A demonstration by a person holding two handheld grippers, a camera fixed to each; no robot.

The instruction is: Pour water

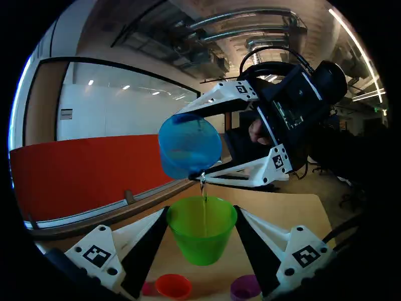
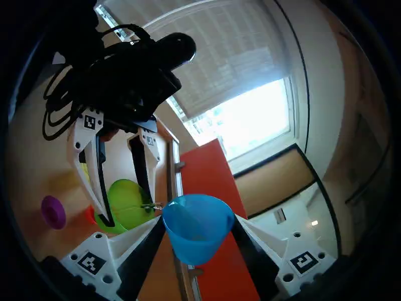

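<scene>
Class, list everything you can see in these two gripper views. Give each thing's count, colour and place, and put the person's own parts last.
blue cup: 1, blue, tipped above the green cup
green cup: 1, green, upright under the blue cup's lip
water stream: 1, clear, falling from blue cup into green cup
orange cup: 1, orange, on the table
purple cup: 1, purple, on the table
table: 1, light wood, beneath the cups
wall panel: 1, red, beyond the table
left gripper: 1, white and black, fingers on green cup
right gripper: 1, white and black, fingers on blue cup
hand: 1, holding the right gripper
</scene>
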